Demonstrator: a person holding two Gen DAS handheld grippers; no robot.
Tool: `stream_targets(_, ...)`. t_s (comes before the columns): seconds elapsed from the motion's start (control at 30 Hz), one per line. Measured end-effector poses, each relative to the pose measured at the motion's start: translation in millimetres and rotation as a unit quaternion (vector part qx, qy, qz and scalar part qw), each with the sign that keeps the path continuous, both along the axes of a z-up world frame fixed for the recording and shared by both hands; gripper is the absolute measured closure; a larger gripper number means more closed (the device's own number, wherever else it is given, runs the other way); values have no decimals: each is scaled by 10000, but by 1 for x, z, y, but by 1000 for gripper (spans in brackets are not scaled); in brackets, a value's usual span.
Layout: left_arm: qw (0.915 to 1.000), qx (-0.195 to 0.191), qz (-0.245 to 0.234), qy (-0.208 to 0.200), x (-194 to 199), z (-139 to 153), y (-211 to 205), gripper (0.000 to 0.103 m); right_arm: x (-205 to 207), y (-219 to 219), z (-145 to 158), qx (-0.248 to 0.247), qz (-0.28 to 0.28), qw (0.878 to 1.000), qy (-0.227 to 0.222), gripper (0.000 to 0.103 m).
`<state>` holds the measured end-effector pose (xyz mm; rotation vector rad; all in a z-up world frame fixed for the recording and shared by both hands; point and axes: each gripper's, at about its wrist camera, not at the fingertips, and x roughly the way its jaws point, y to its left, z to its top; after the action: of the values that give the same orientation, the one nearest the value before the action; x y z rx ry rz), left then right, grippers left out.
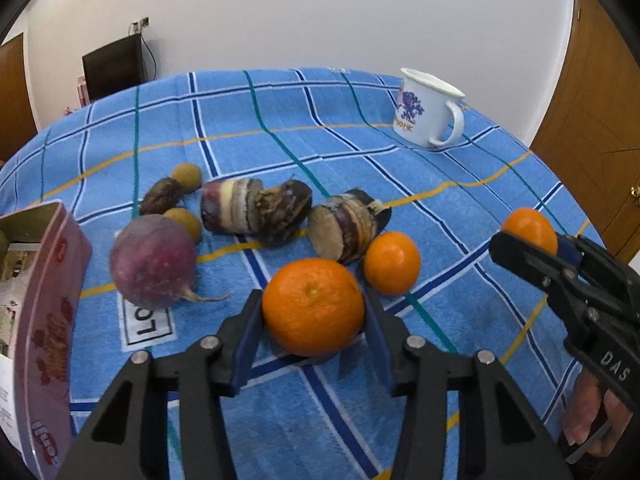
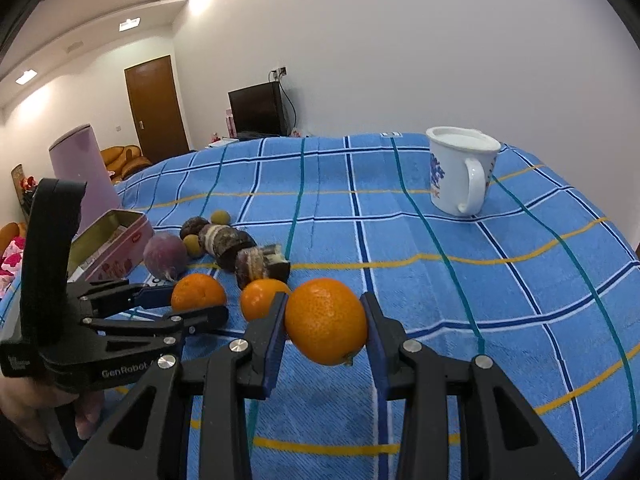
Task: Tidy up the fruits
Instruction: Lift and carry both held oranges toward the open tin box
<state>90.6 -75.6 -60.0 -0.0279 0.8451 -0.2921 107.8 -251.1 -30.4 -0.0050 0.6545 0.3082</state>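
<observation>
Fruits spread over the blue checked cloth (image 1: 320, 120), none seen in any container.

**Risks, largest item first**
- Purple round root (image 1: 154, 260): resting near the left gripper (image 1: 312, 308), just beside the pink tin. Liable to roll if brushed during a lift. Cause: round body on soft, uneven cloth.
- Left orange (image 1: 313, 320): sitting on the cloth between the left jaws, both blue pads touching its sides, so judged gripped. Possible slip on lifting. Cause: smooth curved skin and narrow contact patches.
- Right orange (image 2: 326, 328): clamped in the right gripper (image 2: 325, 308), clear of the cloth. Hanging partly past the pads, so a drop is possible. Likely consequence: rolling over the cloth toward an edge.
- Loose orange (image 1: 392, 262): free on the cloth between the two grippers, touching or nearly touching a sliced dark root (image 1: 348, 224). Open to a knock from either gripper in passing.
- Small tan fruits (image 1: 187, 176): grouped beside a second sliced root (image 1: 256, 208). Easily scattered by any tug on the cloth.

**Containers, largest first**
- Pink tin (image 1: 44, 320): lid off, at the left edge of the cloth. Printed paper or packets visible inside, exact contents not legible. No fruit seen within.
- White mug (image 1: 428, 112): upright at the far side, well apart from all fruit. Only white inner wall visible; bottom hidden, contents not determinable.
</observation>
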Motion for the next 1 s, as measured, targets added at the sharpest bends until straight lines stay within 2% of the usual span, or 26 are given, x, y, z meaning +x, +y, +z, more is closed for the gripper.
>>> stream_targets(0.23,9992,-33,228,-315,-9,9,16,53,2,6,2,95,39,9999,-135,65)
stream_targets(0.5,9960,116,457,-762,-19,20,19,53,2,11,3,205,74,9992,-321,65)
stream_targets(1.0,9899,152,737,-1205,-35,29,26,53,-7,10,9,266,54,9969,-737,65)
